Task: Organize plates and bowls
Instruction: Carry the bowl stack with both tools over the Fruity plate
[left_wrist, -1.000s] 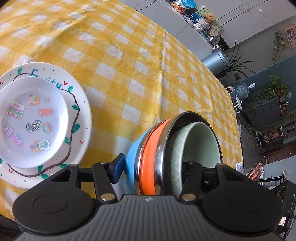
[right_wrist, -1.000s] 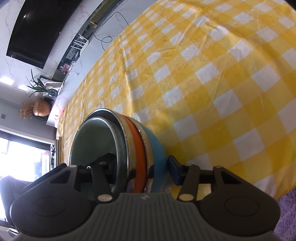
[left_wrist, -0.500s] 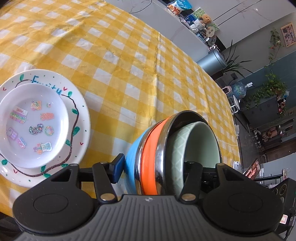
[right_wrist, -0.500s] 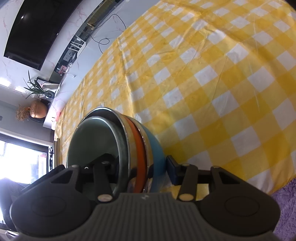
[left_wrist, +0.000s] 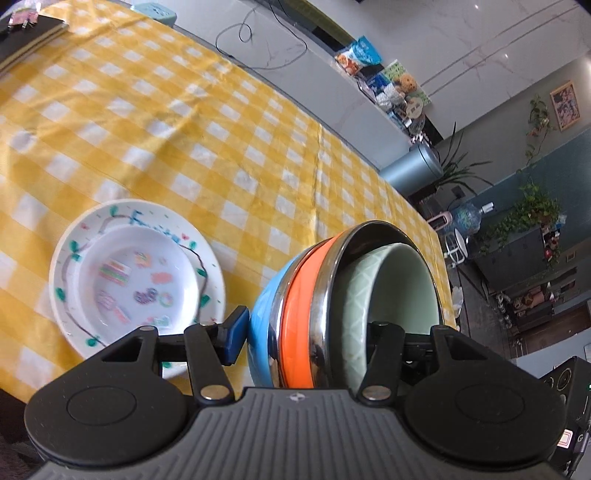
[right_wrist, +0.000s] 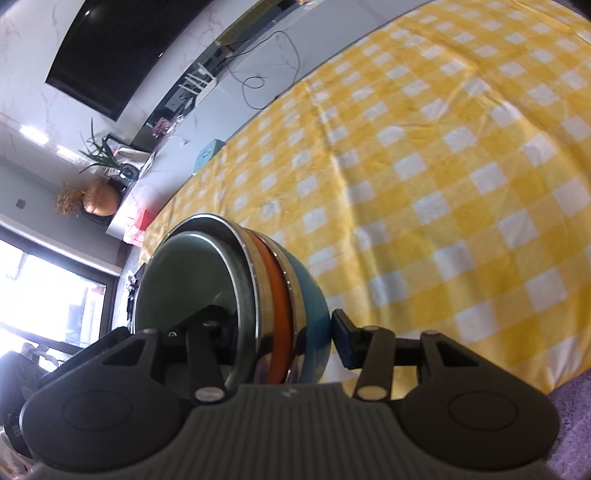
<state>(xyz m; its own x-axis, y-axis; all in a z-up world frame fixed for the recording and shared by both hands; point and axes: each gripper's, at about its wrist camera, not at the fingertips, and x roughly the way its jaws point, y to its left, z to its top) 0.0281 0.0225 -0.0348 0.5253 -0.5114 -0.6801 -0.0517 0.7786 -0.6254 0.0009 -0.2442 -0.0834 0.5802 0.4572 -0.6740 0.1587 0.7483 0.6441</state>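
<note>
A nested stack of bowls (left_wrist: 399, 288) hangs tipped on its side above the table: blue outside, then orange with steel rims, pale green innermost. My left gripper (left_wrist: 308, 332) is shut on its wall, the blue pad (left_wrist: 236, 330) pressed to the blue bowl's outside and the other finger inside the green bowl. In the right wrist view the same bowl stack (right_wrist: 184, 277) is clamped by my right gripper (right_wrist: 277, 326) the same way on the opposite side. A decorated white plate (left_wrist: 208, 266) with a smaller sticker-covered white dish (left_wrist: 136, 284) in it lies on the cloth at the left.
The yellow-checked tablecloth (left_wrist: 221, 147) covers the whole table. Dark notebooks (left_wrist: 26, 33) lie at the far left corner and a teal object (left_wrist: 159, 9) sits at the far edge. A purple rug (right_wrist: 569, 406) shows beyond the near table edge.
Both grippers have risen with the bowl stack still held. The table and the plates have dropped farther away, and more of the far edge shows.
</note>
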